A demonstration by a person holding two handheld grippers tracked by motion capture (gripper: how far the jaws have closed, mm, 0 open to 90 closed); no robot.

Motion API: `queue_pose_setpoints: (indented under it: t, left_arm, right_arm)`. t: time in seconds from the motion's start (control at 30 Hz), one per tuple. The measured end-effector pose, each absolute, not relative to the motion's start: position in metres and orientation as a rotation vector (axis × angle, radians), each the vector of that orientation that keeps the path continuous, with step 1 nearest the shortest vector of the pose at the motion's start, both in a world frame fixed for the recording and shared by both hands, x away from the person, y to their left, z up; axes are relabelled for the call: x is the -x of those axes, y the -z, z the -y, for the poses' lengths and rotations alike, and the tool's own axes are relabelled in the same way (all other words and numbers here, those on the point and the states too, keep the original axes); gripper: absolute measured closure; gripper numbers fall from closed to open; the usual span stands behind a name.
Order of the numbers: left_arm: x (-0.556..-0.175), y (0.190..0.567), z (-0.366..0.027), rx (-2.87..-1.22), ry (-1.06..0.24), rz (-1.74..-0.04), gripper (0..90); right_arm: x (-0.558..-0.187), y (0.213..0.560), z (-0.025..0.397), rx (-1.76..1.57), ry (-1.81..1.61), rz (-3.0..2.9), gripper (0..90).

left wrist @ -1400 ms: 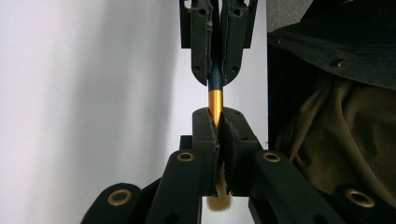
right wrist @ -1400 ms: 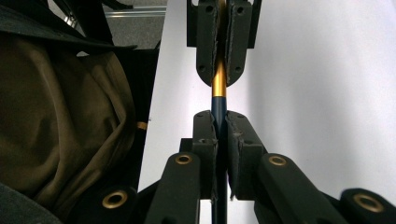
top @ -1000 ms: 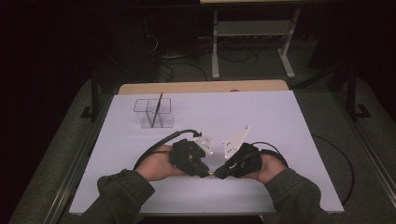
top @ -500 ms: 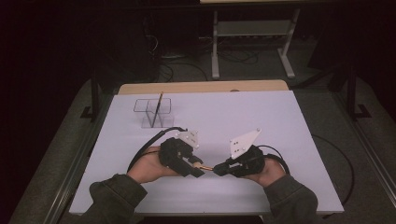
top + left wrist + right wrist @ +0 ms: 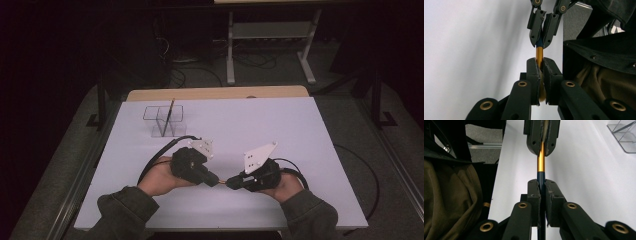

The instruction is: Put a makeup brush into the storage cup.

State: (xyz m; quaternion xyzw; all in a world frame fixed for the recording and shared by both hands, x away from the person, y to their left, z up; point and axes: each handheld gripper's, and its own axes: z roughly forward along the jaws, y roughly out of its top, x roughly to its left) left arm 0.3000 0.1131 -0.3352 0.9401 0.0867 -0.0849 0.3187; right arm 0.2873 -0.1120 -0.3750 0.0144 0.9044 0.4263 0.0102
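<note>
A slim pen, gold along the middle (image 5: 539, 53) and dark blue at one end (image 5: 540, 176), is held level just above the white table (image 5: 280, 130) near its front edge. My left gripper (image 5: 214, 178) is shut on the gold end. My right gripper (image 5: 231, 183) is shut on the dark blue end, facing the left one tip to tip. A short piece of the pen (image 5: 223, 180) shows between them. In the left gripper view my own jaws (image 5: 539, 62) pinch the barrel, with the right gripper (image 5: 541, 37) beyond. The right gripper view mirrors this, with its jaws (image 5: 541, 183) shut and the left gripper (image 5: 541, 147) above.
A clear compartmented holder (image 5: 164, 120) stands at the table's back left with one thin stick (image 5: 169, 115) leaning in it. Cables (image 5: 160, 152) trail from both grippers across the table. Sleeves (image 5: 125, 215) come over the front edge. A metal stand (image 5: 270, 35) sits on the floor behind.
The two grippers have drawn slightly apart sideways, the left one shifting left and the right one a little right. Both stay shut on the pen.
</note>
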Motion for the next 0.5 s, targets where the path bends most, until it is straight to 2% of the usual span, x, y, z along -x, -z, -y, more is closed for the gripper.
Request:
queue_pose_setpoints:
  t: [0.27,0.5]
  left_arm:
    - [-0.298,0.332,-0.110,-2.528,0.210,-0.193,84.5]
    - [-0.298,0.330,-0.112,-2.560,0.197,-0.194,84.6]
  right_arm:
    - [-0.287,0.374,0.106,-0.032,-1.269,-2.868,81.2]
    - [-0.291,0.373,0.101,-0.036,-1.127,-2.973,75.3]
